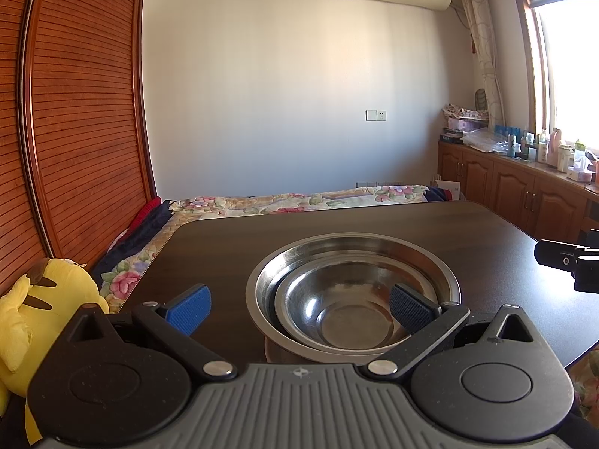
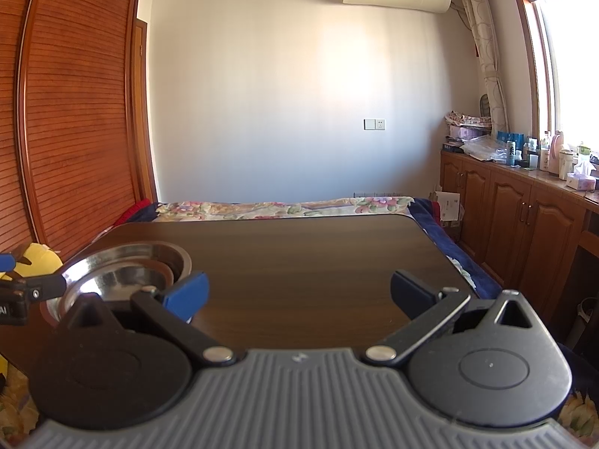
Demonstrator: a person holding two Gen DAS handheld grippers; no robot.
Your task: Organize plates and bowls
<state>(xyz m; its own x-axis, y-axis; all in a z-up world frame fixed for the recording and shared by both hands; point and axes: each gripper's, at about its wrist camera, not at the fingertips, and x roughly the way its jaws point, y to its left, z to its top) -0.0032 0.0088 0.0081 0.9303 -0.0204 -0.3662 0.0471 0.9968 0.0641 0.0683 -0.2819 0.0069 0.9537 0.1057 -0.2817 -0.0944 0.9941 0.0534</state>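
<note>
Hovering my left hand-held gripper [image 1: 299, 308], spread wide, over two nested shiny steel bowls [image 1: 352, 295] on the dark woodgrain surface [image 1: 486, 232]; my right hand-held gripper [image 2: 299, 295] gapes empty.

Bright daylight from the blown-out window [image 1: 572, 67] at right; sharp focus, strong fisheye bowing at edges.
</note>
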